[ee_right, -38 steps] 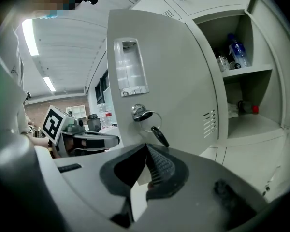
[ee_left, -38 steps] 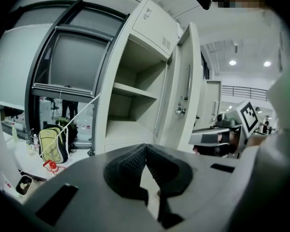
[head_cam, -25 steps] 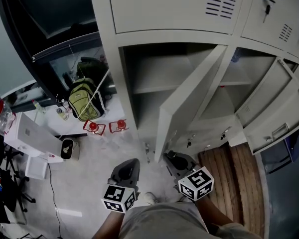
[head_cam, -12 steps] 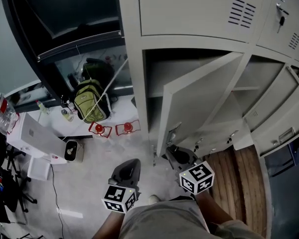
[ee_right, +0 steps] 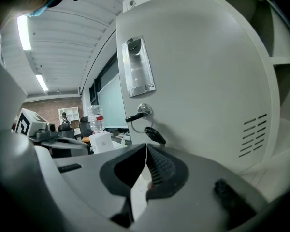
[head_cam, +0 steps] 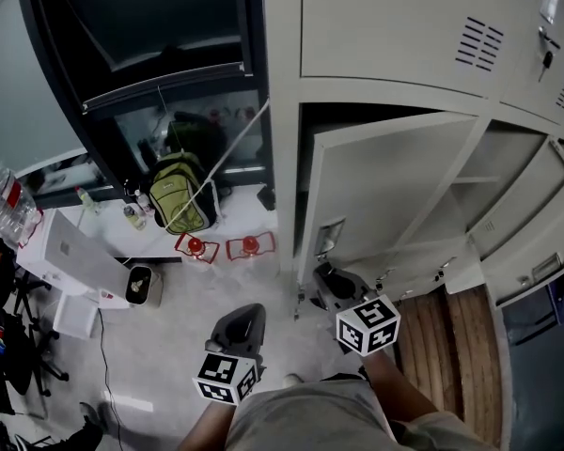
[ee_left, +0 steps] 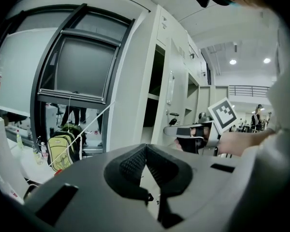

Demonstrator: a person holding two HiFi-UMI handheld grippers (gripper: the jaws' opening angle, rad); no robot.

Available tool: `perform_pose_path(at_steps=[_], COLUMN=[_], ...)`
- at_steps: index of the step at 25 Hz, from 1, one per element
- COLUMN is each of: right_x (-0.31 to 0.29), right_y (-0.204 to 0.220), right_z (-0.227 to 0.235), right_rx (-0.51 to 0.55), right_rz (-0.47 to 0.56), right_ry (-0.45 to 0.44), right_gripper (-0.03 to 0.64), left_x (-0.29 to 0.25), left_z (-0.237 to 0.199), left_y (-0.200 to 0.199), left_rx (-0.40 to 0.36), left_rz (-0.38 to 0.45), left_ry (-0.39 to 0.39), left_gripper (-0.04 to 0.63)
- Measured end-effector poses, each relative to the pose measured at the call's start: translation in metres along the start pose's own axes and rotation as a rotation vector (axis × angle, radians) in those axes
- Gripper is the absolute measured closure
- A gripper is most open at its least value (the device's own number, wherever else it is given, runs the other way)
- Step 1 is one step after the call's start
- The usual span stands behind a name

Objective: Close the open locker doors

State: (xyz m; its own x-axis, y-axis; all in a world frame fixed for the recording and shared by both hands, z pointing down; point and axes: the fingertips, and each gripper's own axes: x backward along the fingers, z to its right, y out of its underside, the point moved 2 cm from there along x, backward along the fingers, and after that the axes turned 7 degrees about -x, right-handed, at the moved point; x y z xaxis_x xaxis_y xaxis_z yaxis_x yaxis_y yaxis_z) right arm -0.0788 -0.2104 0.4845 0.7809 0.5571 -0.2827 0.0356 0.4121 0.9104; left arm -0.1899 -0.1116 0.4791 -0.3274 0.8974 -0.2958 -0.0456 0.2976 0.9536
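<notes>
In the beige locker bank (head_cam: 395, 26), the lower left door (head_cam: 395, 186) stands partly open, swung out toward me. My right gripper (head_cam: 327, 278) is shut and empty, held close against that door's outer face near its free edge. In the right gripper view the door (ee_right: 208, 71) fills the frame, with a handle recess (ee_right: 137, 66) and a key with fob (ee_right: 144, 114) just above my shut right gripper (ee_right: 146, 149). My left gripper (head_cam: 249, 313) hangs shut and empty over the floor, left of the door. It appears again in the left gripper view, where the left gripper (ee_left: 145, 150) points at the lockers.
More open doors (head_cam: 536, 205) hang further right, above a wooden pallet (head_cam: 442, 346). A green backpack (head_cam: 180, 191), two red objects (head_cam: 221, 246), a white box (head_cam: 75, 252) and water bottles (head_cam: 0, 205) lie to the left, by a dark window frame (head_cam: 150, 83).
The lower left door has swung further toward shut, with my right gripper following at its free edge. My left gripper has stayed low and shut.
</notes>
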Motion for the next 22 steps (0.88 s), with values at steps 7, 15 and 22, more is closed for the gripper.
perform_pose_path(at_steps=[7,15,22], right_x=[-0.018,-0.036,-0.046], right_y=[-0.006,-0.01,-0.015], right_z=[0.009,0.015,0.023], right_rx=[0.007,0.023,0.021], right_rz=[0.001,-0.009,-0.009], right_ry=[0.01,0.017,0.03], right_gripper=[0.589,0.589,0.589], left_x=[0.0,0.0,-0.002], left_z=[-0.004,-0.012,-0.014], left_y=[0.002,0.001,0.001], left_rx=[0.001,0.008,0.008], left_rz=[0.001,0.005,0.003], left_ry=[-0.009,-0.021,-0.019], left_gripper=[0.581,0.581,0.581])
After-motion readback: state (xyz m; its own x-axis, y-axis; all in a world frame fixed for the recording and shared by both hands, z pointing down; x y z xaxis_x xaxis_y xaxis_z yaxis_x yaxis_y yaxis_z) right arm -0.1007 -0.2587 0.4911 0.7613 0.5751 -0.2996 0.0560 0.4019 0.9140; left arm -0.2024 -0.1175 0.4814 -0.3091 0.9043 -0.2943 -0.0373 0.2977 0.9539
